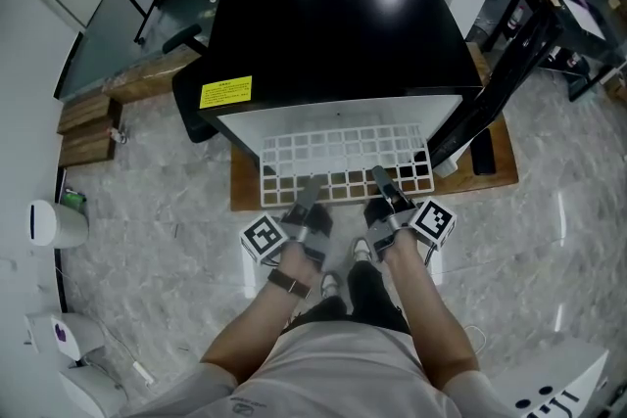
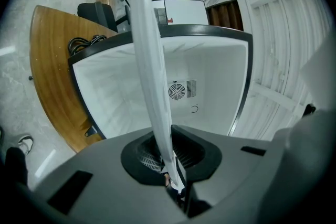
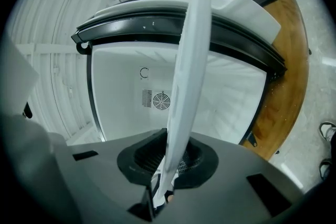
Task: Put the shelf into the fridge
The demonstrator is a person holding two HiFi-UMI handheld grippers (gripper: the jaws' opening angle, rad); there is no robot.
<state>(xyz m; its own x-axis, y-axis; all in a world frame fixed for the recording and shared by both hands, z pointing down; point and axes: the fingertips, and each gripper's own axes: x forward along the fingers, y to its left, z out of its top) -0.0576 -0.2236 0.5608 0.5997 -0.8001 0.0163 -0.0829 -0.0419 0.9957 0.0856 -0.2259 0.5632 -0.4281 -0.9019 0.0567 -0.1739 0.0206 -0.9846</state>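
One white wire shelf (image 1: 343,157) lies level before one black fridge (image 1: 333,24), which stands on a wooden platform (image 1: 500,166). Two grippers carry the shelf. The left gripper (image 1: 307,196) and the right gripper (image 1: 384,183) each have their jaws clamped on its near edge, side by side. The shelf's far edge meets the fridge's open front. Beyond it the white cavity runs open to the back wall, which has one round fan grille (image 2: 177,92).

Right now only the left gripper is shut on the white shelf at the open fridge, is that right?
Not only the left. The right gripper view shows the right gripper shut on the shelf too. The rest stands: the left gripper is shut on it, and the fridge is open.
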